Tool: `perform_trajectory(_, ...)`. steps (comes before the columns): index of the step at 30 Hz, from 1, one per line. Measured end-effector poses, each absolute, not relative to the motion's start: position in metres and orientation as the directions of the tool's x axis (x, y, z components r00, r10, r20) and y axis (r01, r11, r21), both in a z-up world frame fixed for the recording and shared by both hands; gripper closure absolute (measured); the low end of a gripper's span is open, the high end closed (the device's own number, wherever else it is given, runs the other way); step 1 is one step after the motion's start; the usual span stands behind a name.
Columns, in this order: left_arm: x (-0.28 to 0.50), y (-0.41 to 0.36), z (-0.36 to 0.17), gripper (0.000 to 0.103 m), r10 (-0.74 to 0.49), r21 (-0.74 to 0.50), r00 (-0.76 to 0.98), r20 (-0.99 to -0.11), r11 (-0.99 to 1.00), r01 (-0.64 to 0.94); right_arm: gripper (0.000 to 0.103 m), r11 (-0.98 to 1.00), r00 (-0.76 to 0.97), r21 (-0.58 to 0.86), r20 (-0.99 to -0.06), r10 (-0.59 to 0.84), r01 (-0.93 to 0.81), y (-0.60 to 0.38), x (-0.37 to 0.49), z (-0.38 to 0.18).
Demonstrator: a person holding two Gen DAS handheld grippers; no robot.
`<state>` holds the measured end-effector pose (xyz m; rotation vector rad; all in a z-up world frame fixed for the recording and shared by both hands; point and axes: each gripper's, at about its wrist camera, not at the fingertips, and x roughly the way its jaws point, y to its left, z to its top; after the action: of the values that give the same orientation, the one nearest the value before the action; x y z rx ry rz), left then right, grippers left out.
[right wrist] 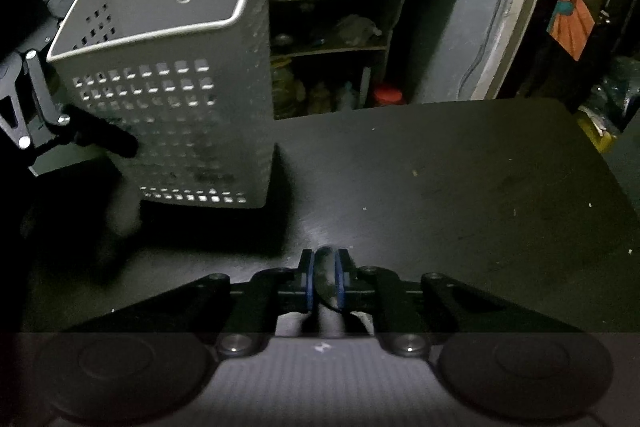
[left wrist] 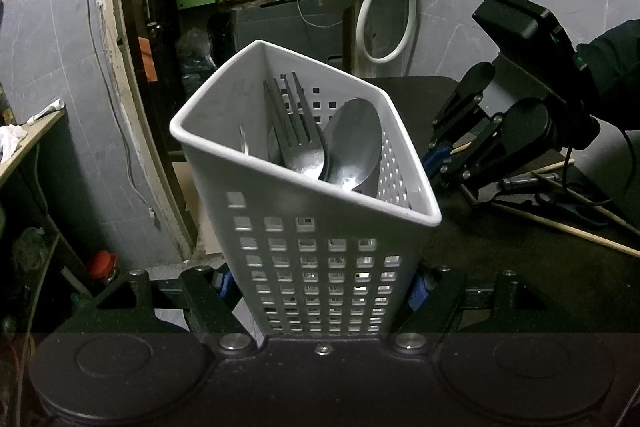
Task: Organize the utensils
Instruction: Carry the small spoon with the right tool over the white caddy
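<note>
A white caddy patterned with square holes (silver fork and spoon inside) on a black table.

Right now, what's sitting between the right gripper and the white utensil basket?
Nothing: in the right wrist view, only bare dark tabletop separates the right gripper from the basket.

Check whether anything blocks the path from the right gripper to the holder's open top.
Nothing visible does: only bare table lies between the right gripper and the white holder; its top is open, with a fork and spoons leaning inside.
</note>
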<state>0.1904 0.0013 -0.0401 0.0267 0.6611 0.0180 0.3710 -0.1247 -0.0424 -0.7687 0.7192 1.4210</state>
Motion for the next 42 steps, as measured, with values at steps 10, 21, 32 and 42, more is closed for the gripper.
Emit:
perform_trajectory(10, 0.191, 0.001, -0.043, 0.027, 0.029, 0.031, 0.788, -0.615, 0.999, -0.013, 0.052, -0.02, 0.017, -0.031, -0.855, 0.518, -0.999, -0.12, 0.38, -0.055)
perform_trajectory(21, 0.192, 0.0, -0.045, 0.026, 0.041, 0.03, 0.785, -0.618, 0.999, -0.029, 0.072, -0.11, -0.037, -0.022, -0.862, 0.506, -0.994, -0.103, 0.391, -0.061)
perform_trajectory(32, 0.19, -0.002, -0.044, 0.026, 0.054, 0.032, 0.785, -0.618, 0.999, -0.044, 0.098, -0.037, -0.043, 0.028, -0.834, 0.55, -0.999, -0.103, 0.406, -0.058)
perform_trajectory(42, 0.191, -0.003, -0.042, 0.026, 0.057, 0.034, 0.784, -0.618, 0.998, -0.046, 0.097, 0.242, -0.045, 0.254, -0.773, 0.633, -0.936, -0.122, 0.471, -0.068)
